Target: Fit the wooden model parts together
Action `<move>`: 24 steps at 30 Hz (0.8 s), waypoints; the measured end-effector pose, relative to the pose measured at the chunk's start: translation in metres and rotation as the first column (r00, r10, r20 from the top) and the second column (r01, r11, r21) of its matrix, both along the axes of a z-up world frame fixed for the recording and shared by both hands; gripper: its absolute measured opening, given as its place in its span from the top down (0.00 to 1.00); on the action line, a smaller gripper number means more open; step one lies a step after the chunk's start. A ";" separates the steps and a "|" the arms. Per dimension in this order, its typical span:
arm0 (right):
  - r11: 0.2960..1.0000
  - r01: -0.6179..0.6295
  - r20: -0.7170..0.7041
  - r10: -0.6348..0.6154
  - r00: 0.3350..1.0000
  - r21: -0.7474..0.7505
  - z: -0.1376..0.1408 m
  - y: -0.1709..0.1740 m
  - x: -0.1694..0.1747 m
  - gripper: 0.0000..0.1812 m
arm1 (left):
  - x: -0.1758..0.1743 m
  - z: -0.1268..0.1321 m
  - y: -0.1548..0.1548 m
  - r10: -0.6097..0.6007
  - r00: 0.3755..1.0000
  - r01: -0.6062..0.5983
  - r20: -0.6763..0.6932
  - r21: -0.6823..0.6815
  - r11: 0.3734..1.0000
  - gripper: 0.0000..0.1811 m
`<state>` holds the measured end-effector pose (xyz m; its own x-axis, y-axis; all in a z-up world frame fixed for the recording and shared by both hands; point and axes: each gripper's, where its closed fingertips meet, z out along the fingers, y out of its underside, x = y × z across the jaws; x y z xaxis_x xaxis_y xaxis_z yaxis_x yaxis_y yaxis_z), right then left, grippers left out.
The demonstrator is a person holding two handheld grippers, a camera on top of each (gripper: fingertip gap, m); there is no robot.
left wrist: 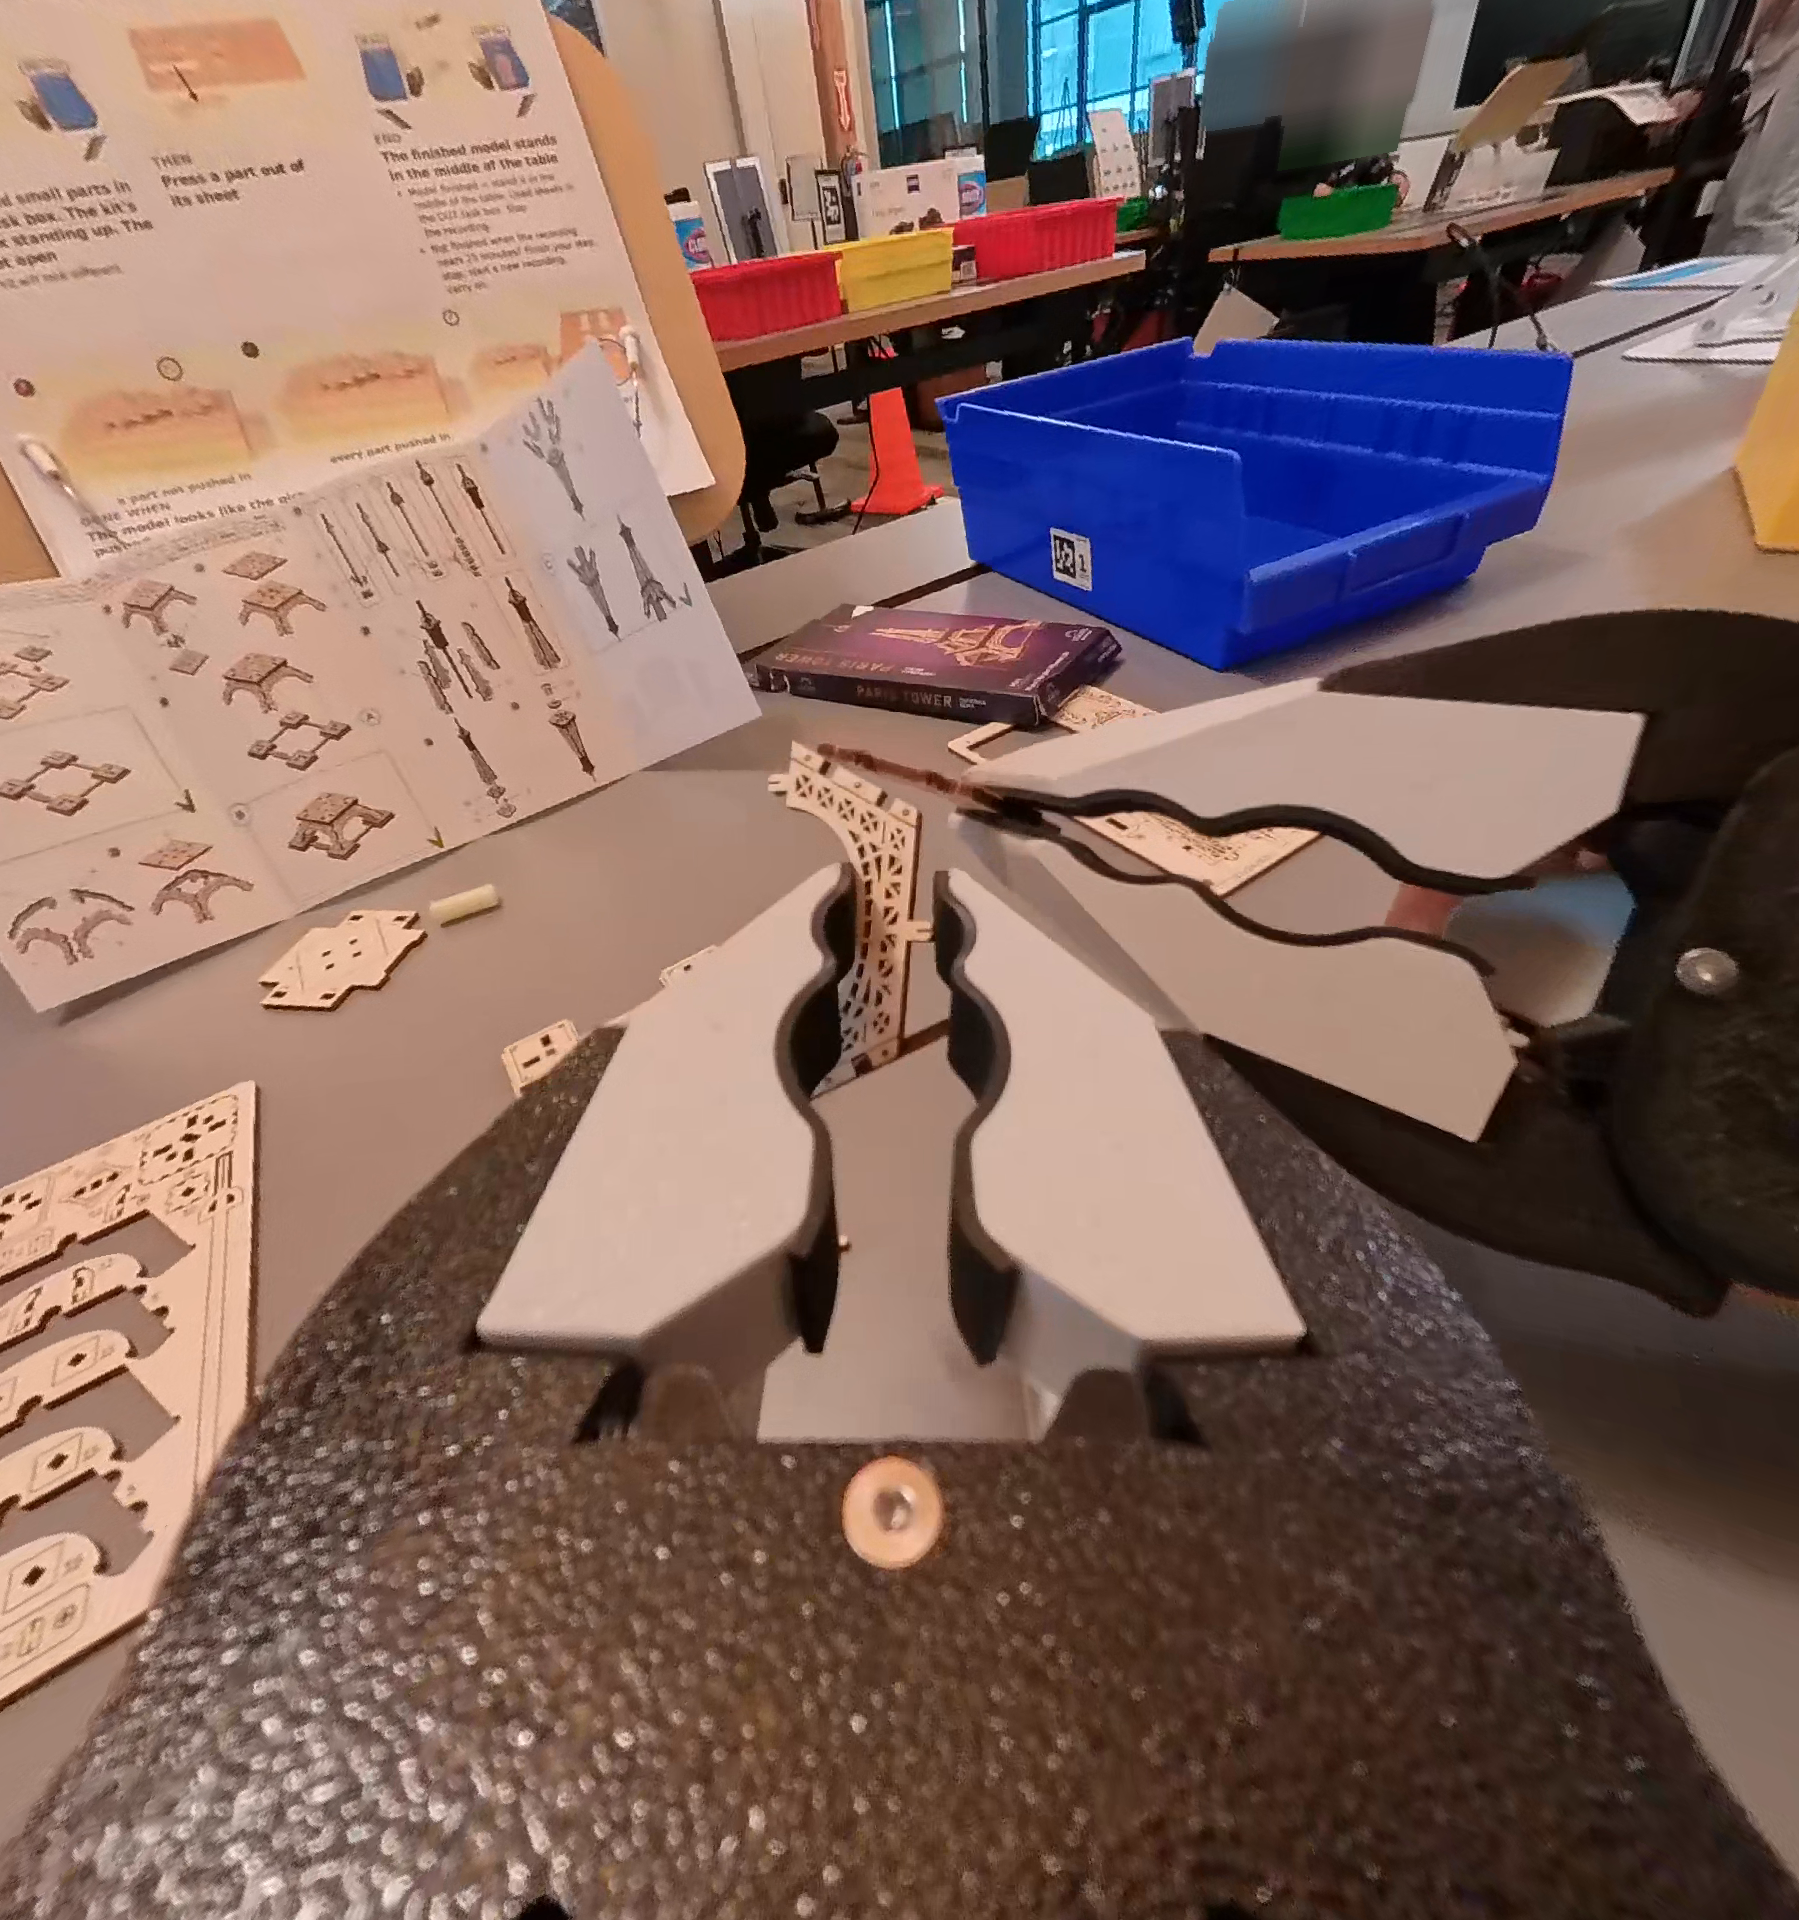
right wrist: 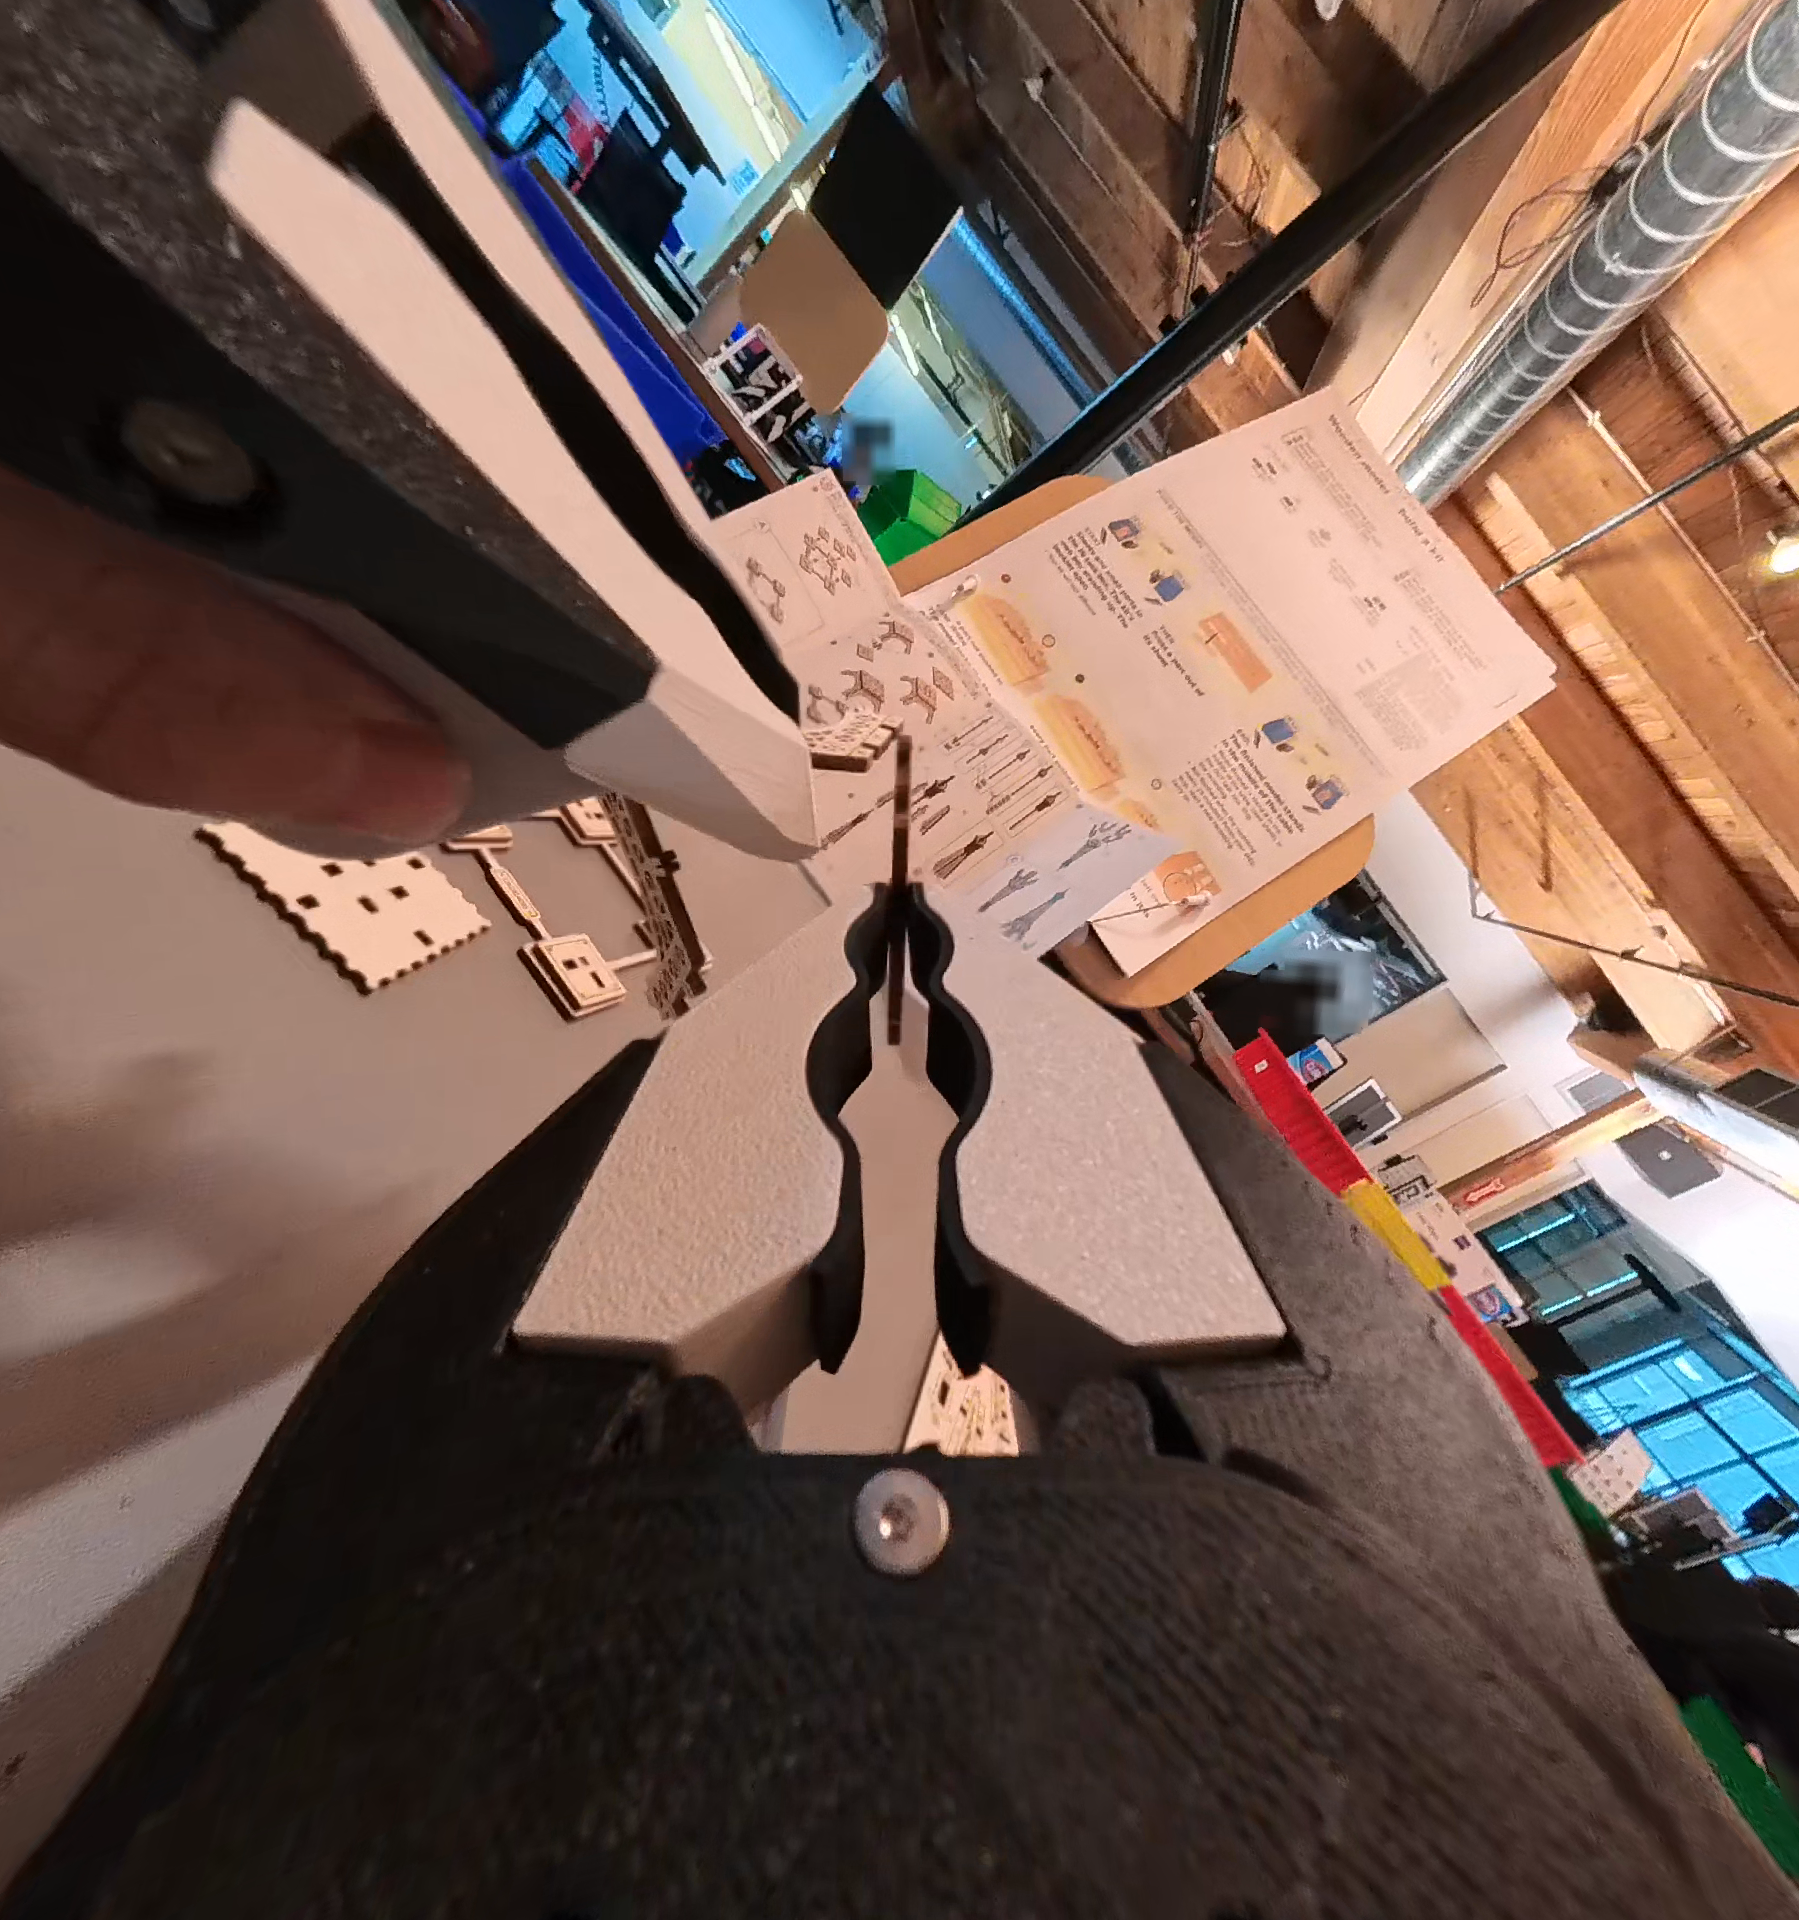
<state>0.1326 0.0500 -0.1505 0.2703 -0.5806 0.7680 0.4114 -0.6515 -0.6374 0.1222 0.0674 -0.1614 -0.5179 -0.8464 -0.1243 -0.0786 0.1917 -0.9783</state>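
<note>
Two grippers meet at frame centre. The left gripper, jaws narrow, holds one lattice leg piece upright; the right gripper pinches one thin wooden strip. One blue bin sits on the desk, upper right.

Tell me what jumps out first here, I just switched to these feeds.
The left gripper clamps an upright lattice tower leg at centre. The right gripper, coming in from the right, pinches a thin dark wooden strip toward the leg's top. Behind sits a blue bin.
</note>
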 end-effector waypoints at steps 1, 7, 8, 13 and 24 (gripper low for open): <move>1.000 -0.002 -0.007 0.002 1.000 -0.003 -0.002 0.000 0.000 1.00 | 0.000 -0.001 0.000 0.003 1.000 -0.003 -0.009 -0.004 1.000 0.94; 0.996 0.039 0.011 -0.038 0.999 -0.083 -0.008 -0.001 0.002 1.00 | 0.002 -0.008 -0.001 0.009 0.999 -0.010 -0.054 -0.019 1.000 0.94; 0.994 0.054 0.020 -0.052 0.998 -0.098 -0.009 -0.001 0.002 1.00 | 0.003 -0.009 -0.001 0.016 0.998 -0.018 -0.058 -0.022 1.000 0.94; 0.980 0.115 0.048 -0.108 0.993 -0.162 -0.012 -0.002 0.004 1.00 | 0.004 -0.015 -0.001 0.035 0.995 -0.040 -0.091 -0.056 0.998 0.94; 0.969 0.085 -0.009 -0.090 0.996 -0.234 -0.030 0.001 0.004 0.99 | 0.006 -0.029 -0.003 0.055 0.987 -0.060 -0.151 -0.024 0.998 0.93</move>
